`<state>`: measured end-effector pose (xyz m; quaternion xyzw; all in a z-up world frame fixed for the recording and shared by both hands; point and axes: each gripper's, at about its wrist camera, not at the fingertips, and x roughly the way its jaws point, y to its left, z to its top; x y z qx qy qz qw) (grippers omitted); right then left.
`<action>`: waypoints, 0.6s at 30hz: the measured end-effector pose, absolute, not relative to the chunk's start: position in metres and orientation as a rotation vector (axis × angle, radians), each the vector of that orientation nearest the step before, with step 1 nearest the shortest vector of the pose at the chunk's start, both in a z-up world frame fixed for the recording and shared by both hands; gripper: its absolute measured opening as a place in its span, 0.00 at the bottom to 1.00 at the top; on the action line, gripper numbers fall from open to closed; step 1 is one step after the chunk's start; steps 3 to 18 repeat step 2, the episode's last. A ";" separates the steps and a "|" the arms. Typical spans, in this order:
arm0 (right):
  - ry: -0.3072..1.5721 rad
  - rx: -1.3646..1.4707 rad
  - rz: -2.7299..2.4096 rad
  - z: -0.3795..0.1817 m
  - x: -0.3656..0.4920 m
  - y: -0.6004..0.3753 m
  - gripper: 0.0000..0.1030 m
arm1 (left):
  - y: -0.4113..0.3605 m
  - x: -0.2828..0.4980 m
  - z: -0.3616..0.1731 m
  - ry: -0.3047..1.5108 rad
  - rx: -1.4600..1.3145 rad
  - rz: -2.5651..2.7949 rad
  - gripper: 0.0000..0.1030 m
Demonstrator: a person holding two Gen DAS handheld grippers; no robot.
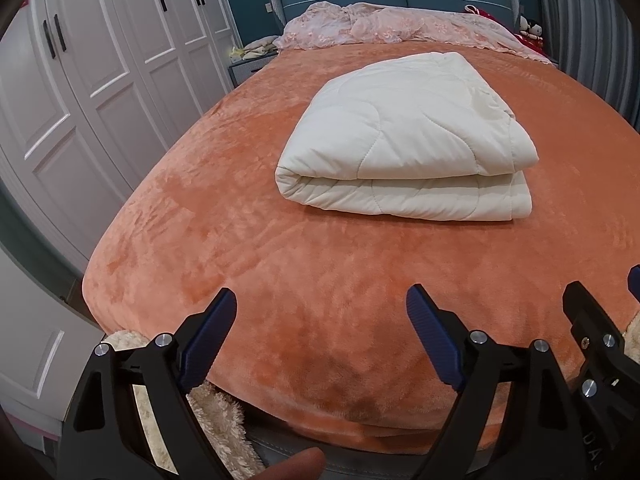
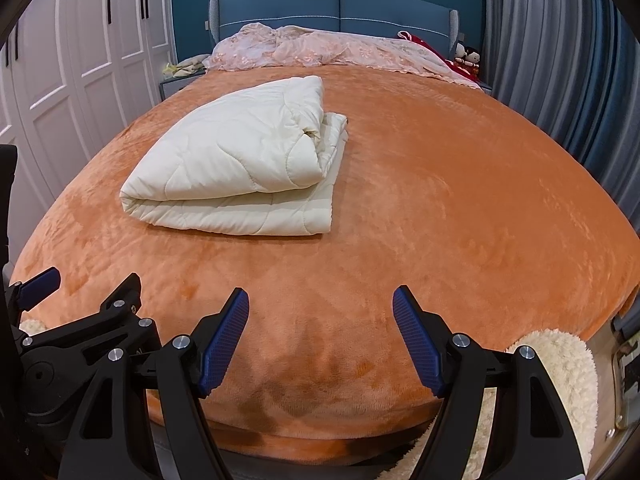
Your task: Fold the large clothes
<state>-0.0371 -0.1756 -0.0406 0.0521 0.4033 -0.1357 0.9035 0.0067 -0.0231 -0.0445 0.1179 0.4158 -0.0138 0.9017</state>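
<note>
A cream quilted comforter [image 1: 404,136] lies folded into a thick rectangle on the orange plush bed cover [image 1: 248,248]. It also shows in the right wrist view [image 2: 240,160], left of centre. My left gripper [image 1: 320,312] is open and empty, held over the foot edge of the bed, well short of the comforter. My right gripper [image 2: 320,308] is open and empty too, beside the left one at the foot edge. The right gripper's fingers [image 1: 580,304] show at the right of the left wrist view.
A pink lace cover [image 1: 384,24] lies bunched at the blue headboard [image 2: 340,8]. White wardrobe doors [image 1: 100,60] stand along the left side. Grey curtains [image 2: 560,60] hang on the right. A fluffy cream rug [image 2: 560,364] lies below the bed's foot.
</note>
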 end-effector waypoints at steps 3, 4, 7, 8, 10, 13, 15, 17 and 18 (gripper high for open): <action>0.833 0.108 -0.282 -0.041 -0.037 -0.175 0.70 | -0.022 0.007 -0.044 0.859 0.238 -0.030 0.81; 0.833 0.108 -0.282 -0.041 -0.037 -0.175 0.70 | -0.022 0.007 -0.044 0.859 0.238 -0.030 0.81; 0.833 0.108 -0.282 -0.041 -0.037 -0.175 0.70 | -0.022 0.007 -0.044 0.859 0.238 -0.030 0.81; 0.833 0.108 -0.282 -0.041 -0.037 -0.175 0.70 | -0.022 0.007 -0.044 0.859 0.238 -0.030 0.81; 0.833 0.108 -0.282 -0.041 -0.037 -0.175 0.70 | -0.022 0.007 -0.044 0.859 0.238 -0.030 0.81; 0.833 0.108 -0.282 -0.041 -0.037 -0.175 0.70 | -0.022 0.007 -0.044 0.859 0.238 -0.030 0.81; 0.833 0.108 -0.282 -0.041 -0.037 -0.175 0.70 | -0.022 0.007 -0.044 0.859 0.238 -0.030 0.81; 0.833 0.108 -0.282 -0.041 -0.037 -0.175 0.70 | -0.022 0.007 -0.044 0.859 0.238 -0.030 0.81; 0.833 0.108 -0.282 -0.041 -0.037 -0.175 0.70 | -0.022 0.007 -0.044 0.859 0.238 -0.030 0.81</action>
